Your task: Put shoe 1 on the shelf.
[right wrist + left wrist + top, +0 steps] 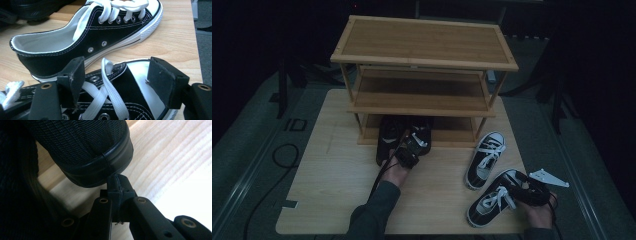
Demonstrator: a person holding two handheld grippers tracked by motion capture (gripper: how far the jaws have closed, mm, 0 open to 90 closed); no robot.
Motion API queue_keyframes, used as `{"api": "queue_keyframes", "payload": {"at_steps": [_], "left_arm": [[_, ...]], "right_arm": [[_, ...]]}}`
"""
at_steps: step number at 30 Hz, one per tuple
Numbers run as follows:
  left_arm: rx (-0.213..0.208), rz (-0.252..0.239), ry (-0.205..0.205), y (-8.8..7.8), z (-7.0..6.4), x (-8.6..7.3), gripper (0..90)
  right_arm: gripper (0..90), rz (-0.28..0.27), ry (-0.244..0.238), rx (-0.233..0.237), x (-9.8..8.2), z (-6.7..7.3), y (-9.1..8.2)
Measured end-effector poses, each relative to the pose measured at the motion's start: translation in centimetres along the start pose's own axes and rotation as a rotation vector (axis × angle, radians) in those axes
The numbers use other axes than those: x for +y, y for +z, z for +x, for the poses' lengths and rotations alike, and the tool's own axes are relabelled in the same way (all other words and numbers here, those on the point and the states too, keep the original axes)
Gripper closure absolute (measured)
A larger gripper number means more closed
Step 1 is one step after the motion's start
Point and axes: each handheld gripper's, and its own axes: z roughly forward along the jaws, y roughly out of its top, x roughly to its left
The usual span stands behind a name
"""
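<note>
While my left claw (pixel 117 185) sits with its jaws pressed together on nothing, its tips just at the rubber rim of a dark shoe (pixel 82 147), my right claw (pixel 122 85) stands wide apart over the toe and laces of the nearer black-and-white sneaker (pixel 120 100), one jaw on each side and neither pad pressing yet. From above, my left claw (pixel 408 150) is at the pair of dark shoes (pixel 404 135), which rest at the front of the wooden rack's (pixel 424 62) bottom shelf with their near ends still out on the table (pixel 337 190). I judge that pair nearly stowed, needing only a last nudge inward. The nearer sneaker (pixel 494 197) and its mate (pixel 484 160) lie on the table beside the rack's right front leg, both still to be lifted and shelved. I see the middle and top shelves bare, so roughly half the job remains.
</note>
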Motion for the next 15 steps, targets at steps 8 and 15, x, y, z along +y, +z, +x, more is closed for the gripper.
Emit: {"api": "queue_keyframes", "payload": {"at_steps": [8, 15], "left_arm": [[0.027, 0.003, -0.042, 1.1, 0.5, 1.2, 90.0], [0.045, 0.009, -0.048, 1.4, 0.6, 1.6, 90.0]], "right_arm": [[30.1, 0.0, 0.0, 0.0, 0.0, 0.0, 0.0], [30.1, 0.0, -0.001, 0.001, 0.0, 0.0, 0.0]]}}
